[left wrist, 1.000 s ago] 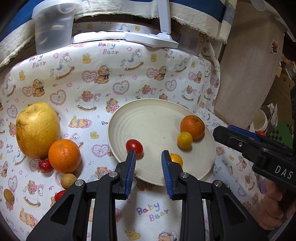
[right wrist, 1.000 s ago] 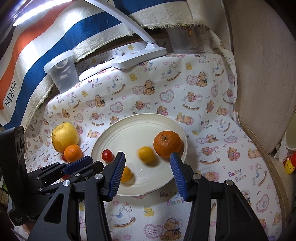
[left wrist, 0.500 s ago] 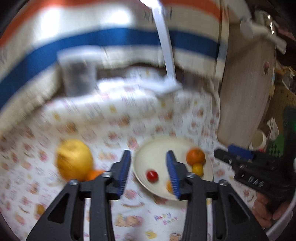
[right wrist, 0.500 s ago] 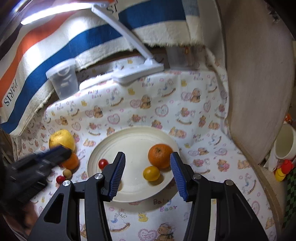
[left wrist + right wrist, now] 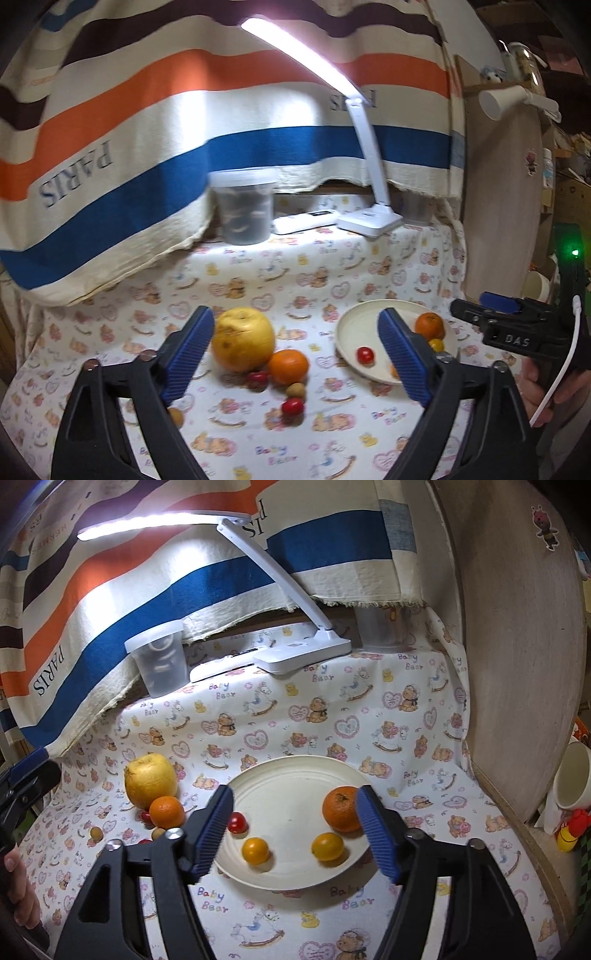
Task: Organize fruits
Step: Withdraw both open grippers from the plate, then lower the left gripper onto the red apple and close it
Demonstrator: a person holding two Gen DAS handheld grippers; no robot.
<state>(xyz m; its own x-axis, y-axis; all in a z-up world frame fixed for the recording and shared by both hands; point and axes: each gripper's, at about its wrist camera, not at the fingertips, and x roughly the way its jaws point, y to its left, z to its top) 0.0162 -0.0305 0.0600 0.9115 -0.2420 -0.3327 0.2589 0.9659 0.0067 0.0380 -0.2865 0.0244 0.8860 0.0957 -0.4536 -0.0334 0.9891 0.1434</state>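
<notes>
A cream plate (image 5: 291,782) holds an orange (image 5: 340,808), two small yellow fruits (image 5: 327,846) (image 5: 255,850) and a red cherry tomato (image 5: 237,822). The plate also shows in the left wrist view (image 5: 354,325). Left of it on the cloth lie a big yellow fruit (image 5: 243,339), an orange (image 5: 288,367), small red fruits (image 5: 292,406) and small brown ones (image 5: 296,389). My left gripper (image 5: 295,350) is open and empty, high above the loose fruits. My right gripper (image 5: 295,829) is open and empty above the plate's front.
A white desk lamp (image 5: 303,653) and a lidded plastic tub (image 5: 159,662) stand at the back under a striped cloth. A wooden panel (image 5: 517,646) bounds the right side. A white cup (image 5: 572,779) sits beyond it.
My left gripper has pulled back and up from the plate, swung left over the loose fruits, and opened wider. My right gripper has also drawn back a little from the plate.
</notes>
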